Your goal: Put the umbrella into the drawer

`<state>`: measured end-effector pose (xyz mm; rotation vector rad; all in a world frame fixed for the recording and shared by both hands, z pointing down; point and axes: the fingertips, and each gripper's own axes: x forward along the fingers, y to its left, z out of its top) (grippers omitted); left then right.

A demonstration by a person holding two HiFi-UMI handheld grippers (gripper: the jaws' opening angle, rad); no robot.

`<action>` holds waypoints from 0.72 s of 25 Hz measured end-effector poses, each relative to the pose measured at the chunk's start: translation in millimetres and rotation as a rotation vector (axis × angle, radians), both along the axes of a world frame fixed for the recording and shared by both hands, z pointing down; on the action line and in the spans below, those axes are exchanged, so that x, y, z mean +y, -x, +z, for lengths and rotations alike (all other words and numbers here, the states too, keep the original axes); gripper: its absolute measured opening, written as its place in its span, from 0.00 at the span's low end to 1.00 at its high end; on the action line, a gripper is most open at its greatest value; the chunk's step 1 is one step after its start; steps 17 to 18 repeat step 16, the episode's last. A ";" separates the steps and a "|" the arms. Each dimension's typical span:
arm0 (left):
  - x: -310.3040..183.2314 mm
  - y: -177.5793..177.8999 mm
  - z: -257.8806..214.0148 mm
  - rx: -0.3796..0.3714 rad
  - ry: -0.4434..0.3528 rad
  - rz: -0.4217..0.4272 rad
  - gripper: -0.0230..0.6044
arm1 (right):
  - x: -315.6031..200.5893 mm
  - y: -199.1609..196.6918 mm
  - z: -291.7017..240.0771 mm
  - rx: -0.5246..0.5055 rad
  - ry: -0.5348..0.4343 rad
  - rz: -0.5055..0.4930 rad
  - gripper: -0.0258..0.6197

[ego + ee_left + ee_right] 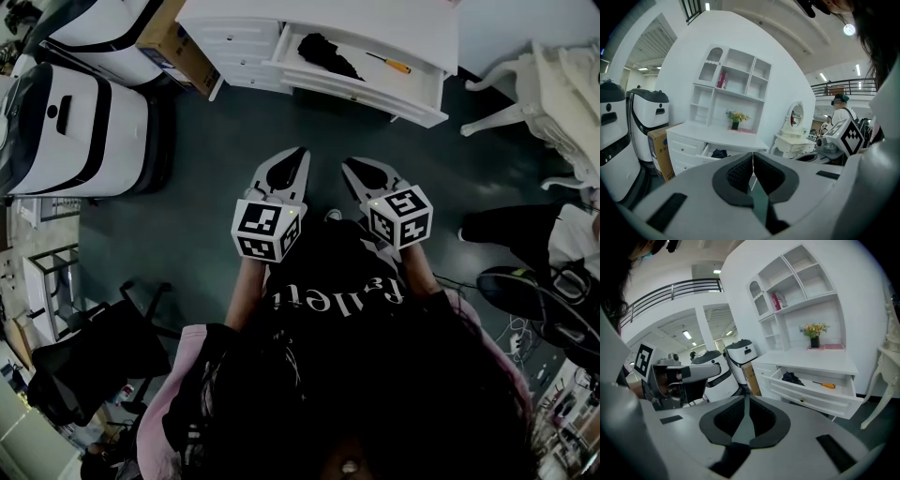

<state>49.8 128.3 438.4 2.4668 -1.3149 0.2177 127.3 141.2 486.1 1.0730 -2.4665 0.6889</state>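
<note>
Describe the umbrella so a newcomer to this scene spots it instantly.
Start at the white wooden dresser at the top of the head view and find its one pulled-out white drawer. At the drawer's left end lies the folded black fabric umbrella. Its only neighbour there, a slim orange-handled screwdriver to its right, is thin and bright; the umbrella is dark, bulky and crumpled.

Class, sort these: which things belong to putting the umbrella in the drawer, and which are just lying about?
Job in hand: umbrella, drawer, left gripper, right gripper (both shut, empty).
Lying about: screwdriver, cardboard box, flowers.
</note>
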 end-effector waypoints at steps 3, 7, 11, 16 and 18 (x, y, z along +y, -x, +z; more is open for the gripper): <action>4.1 -4.2 -0.1 -0.001 -0.003 -0.004 0.06 | 3.5 -4.5 0.9 0.004 -0.001 -0.003 0.14; 10.2 -7.8 1.6 -0.009 -0.003 -0.009 0.06 | 7.4 -9.1 3.1 0.009 -0.003 -0.009 0.14; 14.5 -9.9 0.6 -0.014 -0.006 -0.018 0.06 | 10.4 -12.3 2.6 0.006 -0.005 -0.016 0.14; 15.6 -15.8 -0.1 -0.017 -0.008 -0.024 0.06 | 12.4 -18.5 1.4 0.003 -0.007 -0.021 0.14; 15.6 -15.8 -0.1 -0.017 -0.008 -0.024 0.06 | 12.4 -18.5 1.4 0.003 -0.007 -0.021 0.14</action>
